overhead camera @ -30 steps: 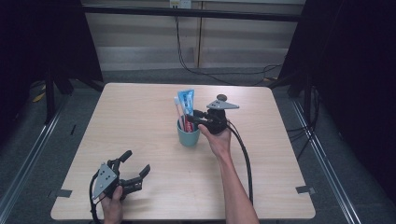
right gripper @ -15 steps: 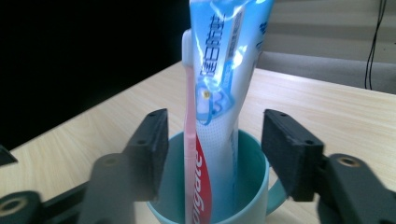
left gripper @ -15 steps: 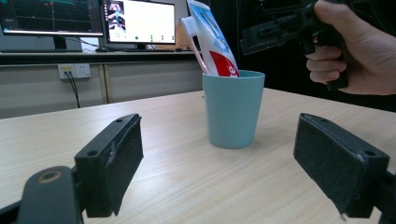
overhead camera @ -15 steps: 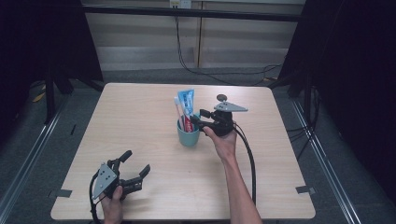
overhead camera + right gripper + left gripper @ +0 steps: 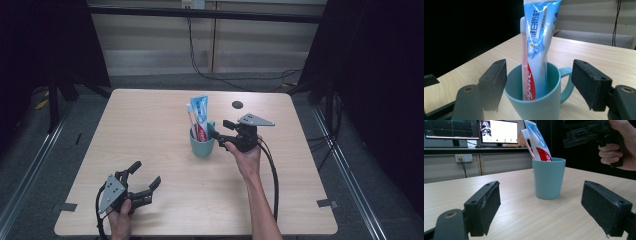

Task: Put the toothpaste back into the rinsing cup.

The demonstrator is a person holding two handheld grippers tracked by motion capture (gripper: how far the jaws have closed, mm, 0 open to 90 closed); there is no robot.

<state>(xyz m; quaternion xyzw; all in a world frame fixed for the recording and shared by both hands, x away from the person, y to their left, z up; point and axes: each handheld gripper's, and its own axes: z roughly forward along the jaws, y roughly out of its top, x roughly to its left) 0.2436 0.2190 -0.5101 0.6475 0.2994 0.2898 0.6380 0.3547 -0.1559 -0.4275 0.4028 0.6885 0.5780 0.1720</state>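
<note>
A teal cup (image 5: 202, 144) stands mid-table with a blue and white toothpaste tube (image 5: 201, 116) and a pink toothbrush (image 5: 190, 117) upright inside. My right gripper (image 5: 216, 129) hovers just right of the cup by its handle. Its jaws have just been opening and grip nothing. In the right gripper view the cup (image 5: 536, 107), tube (image 5: 539, 50) and toothbrush (image 5: 524, 62) stand before the open right gripper (image 5: 540, 66), pads clear of them. My left gripper (image 5: 146, 173) rests open at the front left, facing the cup (image 5: 548, 178).
A small black round mark (image 5: 237, 104) lies on the table behind the cup. The right gripper's cable (image 5: 272, 175) trails along the forearm to the front edge. Monitors (image 5: 499, 131) stand beyond the table in the left gripper view. Dark curtains flank both sides.
My right gripper has drawn back to the right from above the cup and its jaws have spread wider. The tube and toothbrush stay in the cup. The left gripper has kept still.
</note>
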